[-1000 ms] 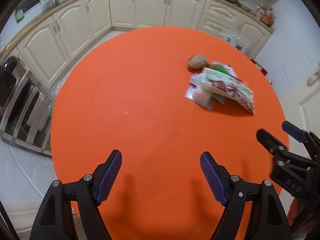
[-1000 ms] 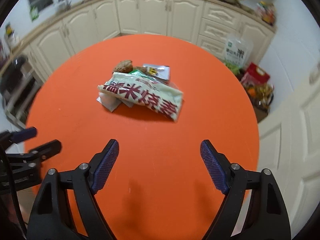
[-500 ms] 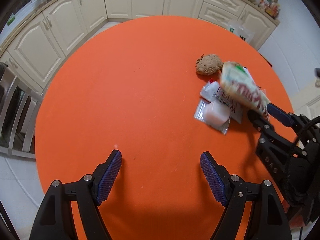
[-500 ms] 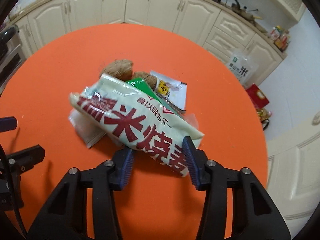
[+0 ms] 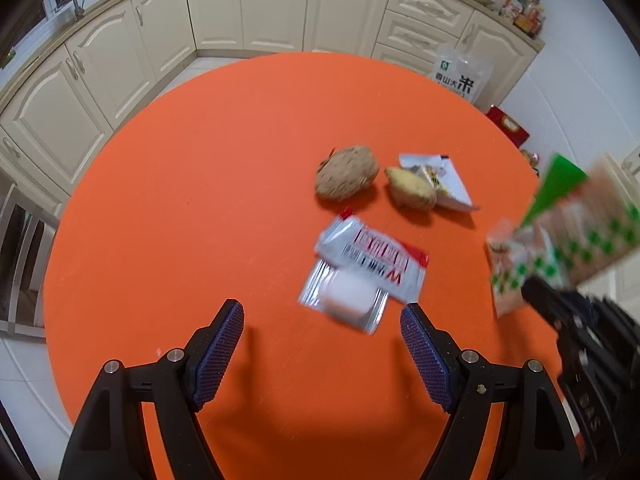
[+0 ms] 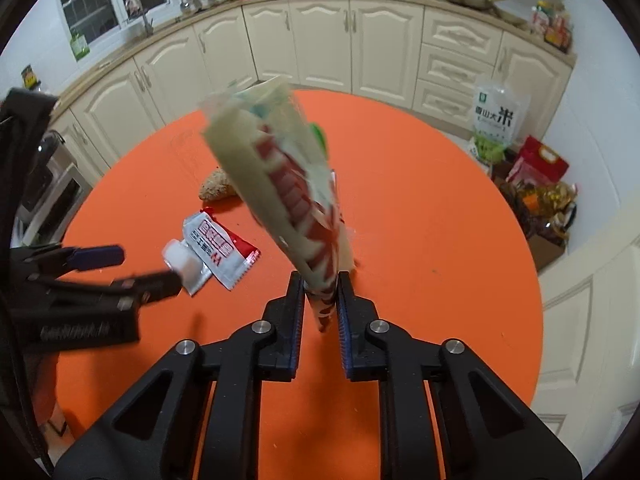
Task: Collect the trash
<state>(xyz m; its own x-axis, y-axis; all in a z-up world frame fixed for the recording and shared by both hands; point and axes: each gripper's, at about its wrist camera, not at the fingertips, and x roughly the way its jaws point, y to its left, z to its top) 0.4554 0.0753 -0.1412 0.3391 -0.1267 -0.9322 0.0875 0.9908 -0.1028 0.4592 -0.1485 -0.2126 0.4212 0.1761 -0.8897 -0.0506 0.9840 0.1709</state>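
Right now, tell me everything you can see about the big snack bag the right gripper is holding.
The snack bag is a long, crinkly packet, pale cream with red lettering and some green, looking like thin plastic film. The right gripper is shut on its lower end, so it rises tilted up and to the left, lifted off the orange table. Motion blur hides finer print. Only the fingers touch it.
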